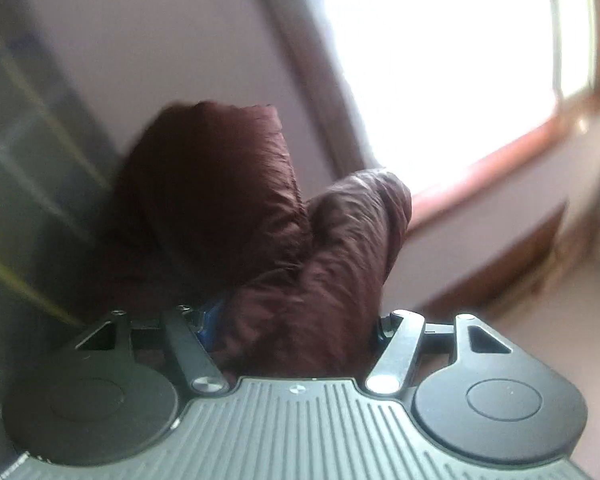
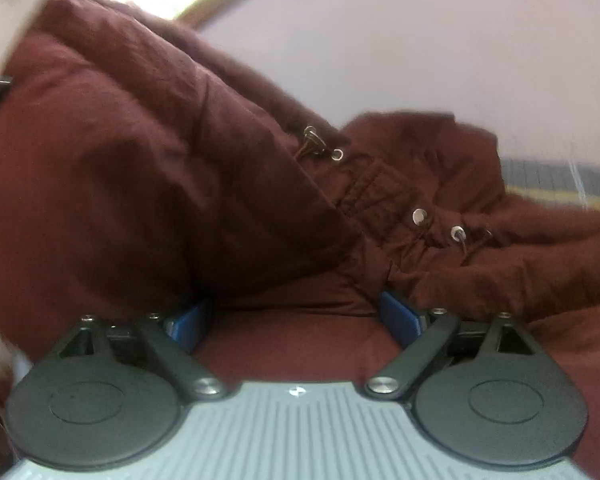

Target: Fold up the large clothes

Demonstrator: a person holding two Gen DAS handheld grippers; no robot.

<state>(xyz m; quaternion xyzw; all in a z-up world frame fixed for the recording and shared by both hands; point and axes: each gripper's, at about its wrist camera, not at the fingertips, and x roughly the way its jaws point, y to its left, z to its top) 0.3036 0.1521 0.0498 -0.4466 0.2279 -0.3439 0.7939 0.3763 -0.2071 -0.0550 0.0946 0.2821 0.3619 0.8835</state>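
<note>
- The maroon jacket [image 2: 188, 184] fills most of the right wrist view, heaped in thick folds, with a bulky fold rising at upper left and the rest spreading low to the right.
- On the jacket a metal snap [image 2: 419, 216] sits on a gathered band, near a small eyelet [image 2: 457, 234] with a dark cord hanging from it (a second eyelet and a wire clasp show higher up the fold).
- The right gripper [image 2: 296, 316] points slightly down into the jacket; its blue fingers [image 2: 400, 314] stand wide apart, with fabric lying between them but neither pad seen pressing on it.
- In the left wrist view, a puffy part of the jacket [image 1: 300, 280] rises between the jaws of the left gripper [image 1: 292, 328] and bulges up in two lobes.
- The left gripper's fingers [image 1: 208, 322] are mostly buried in the cloth (only a sliver of blue shows); they appear clamped on the jacket.
- No container is visible in either view.
- Behind the lifted cloth are a pale wall [image 1: 160, 40], a bright window [image 1: 440, 60] with a reddish wooden sill [image 1: 500, 152], and blurred dark shelving [image 1: 28, 140] at left.
- A striped grey and yellow surface [image 2: 560, 184] shows past the jacket at right.
- The jacket blocks most of what lies ahead of both cameras.
</note>
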